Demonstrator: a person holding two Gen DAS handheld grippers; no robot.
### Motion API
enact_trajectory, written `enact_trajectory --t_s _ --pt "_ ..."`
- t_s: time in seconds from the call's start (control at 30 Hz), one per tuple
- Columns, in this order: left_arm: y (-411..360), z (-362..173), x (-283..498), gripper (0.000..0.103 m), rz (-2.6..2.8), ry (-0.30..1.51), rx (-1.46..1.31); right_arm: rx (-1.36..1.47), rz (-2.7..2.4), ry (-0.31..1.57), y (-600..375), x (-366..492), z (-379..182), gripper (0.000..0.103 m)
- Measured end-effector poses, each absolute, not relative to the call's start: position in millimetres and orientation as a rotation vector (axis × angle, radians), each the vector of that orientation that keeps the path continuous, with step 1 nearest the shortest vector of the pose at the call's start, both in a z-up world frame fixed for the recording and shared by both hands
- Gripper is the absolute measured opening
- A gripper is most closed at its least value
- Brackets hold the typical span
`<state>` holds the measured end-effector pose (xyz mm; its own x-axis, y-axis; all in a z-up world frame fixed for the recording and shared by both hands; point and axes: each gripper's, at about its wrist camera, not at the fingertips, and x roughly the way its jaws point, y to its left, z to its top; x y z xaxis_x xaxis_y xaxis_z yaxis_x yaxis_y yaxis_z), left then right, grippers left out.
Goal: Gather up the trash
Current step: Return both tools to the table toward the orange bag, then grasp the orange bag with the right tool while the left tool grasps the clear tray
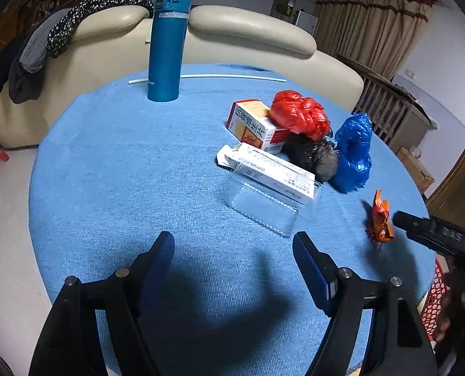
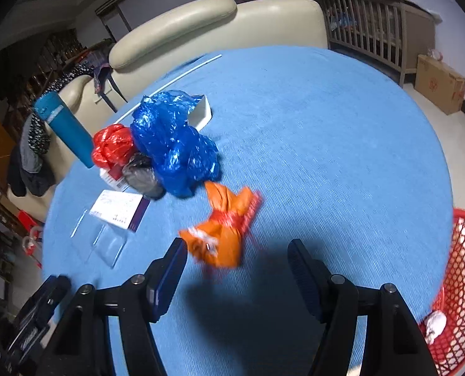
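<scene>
Just ahead of the right hand-held gripper (image 2: 235, 269), jaws apart and empty, lies the orange wrapper (image 2: 223, 232) on the tabletop (image 2: 326, 144), long axis slanting up-right, nearest its left finger; left hand-held gripper (image 1: 234, 269) farther, likewise agape, empty.

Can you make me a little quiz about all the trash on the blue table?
1. True or false: the orange wrapper lies just in front of the right gripper, not yet pinched.
2. Which crumpled bag sits on top of the medicine box? A red bag, B blue bag, C black bag
3. Fill in: the tall teal bottle stands ____ on the table.

Key: 1 true. 2 A. 3 upright.
</scene>
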<state>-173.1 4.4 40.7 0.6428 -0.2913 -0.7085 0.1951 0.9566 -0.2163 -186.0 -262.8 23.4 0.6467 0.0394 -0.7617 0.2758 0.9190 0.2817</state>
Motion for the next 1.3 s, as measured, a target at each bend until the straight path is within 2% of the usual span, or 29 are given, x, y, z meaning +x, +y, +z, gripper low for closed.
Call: enact_trajectory --t_s 0.23,0.27,0.3,0.33,0.63,0.8,0.87,0.93,1.1,1.3 --pt "-8 39 -159 0.078 -0.314 0.846 -0.124 0.326 -0.151 0.890 -247 -155 15 0.069" --pt "-11 40 -157 0.079 -0.319 0.846 -0.126 0.315 -0.142 0.893 -245 -153 14 0.065" --pt "-13 41 -155 0.078 -0.323 0.847 -0.130 0.295 -0.135 0.896 -242 -152 12 0.050" --pt "-16 42 -153 0.078 -0.329 0.849 -0.134 0.284 -0.122 0.902 -239 -150 10 0.040" --pt "-35 45 -141 0.079 -0.298 0.850 -0.158 0.267 -0.042 0.878 -229 -154 7 0.030" --pt "-35 42 -134 0.079 -0.252 0.879 -0.176 0.263 -0.016 0.895 -226 -154 5 0.032" --pt "-37 41 -131 0.079 -0.236 0.890 -0.178 0.289 -0.009 0.889 -229 -153 4 0.039" --pt "-40 43 -126 0.079 -0.224 0.897 -0.188 0.311 -0.002 0.875 -234 -154 6 0.071" --pt "-57 50 -114 0.084 -0.181 0.895 -0.164 0.375 -0.011 0.838 -251 -160 11 0.071" --pt "-59 34 -98 0.083 -0.123 0.946 -0.178 0.388 -0.020 0.855 -262 -150 8 0.070"
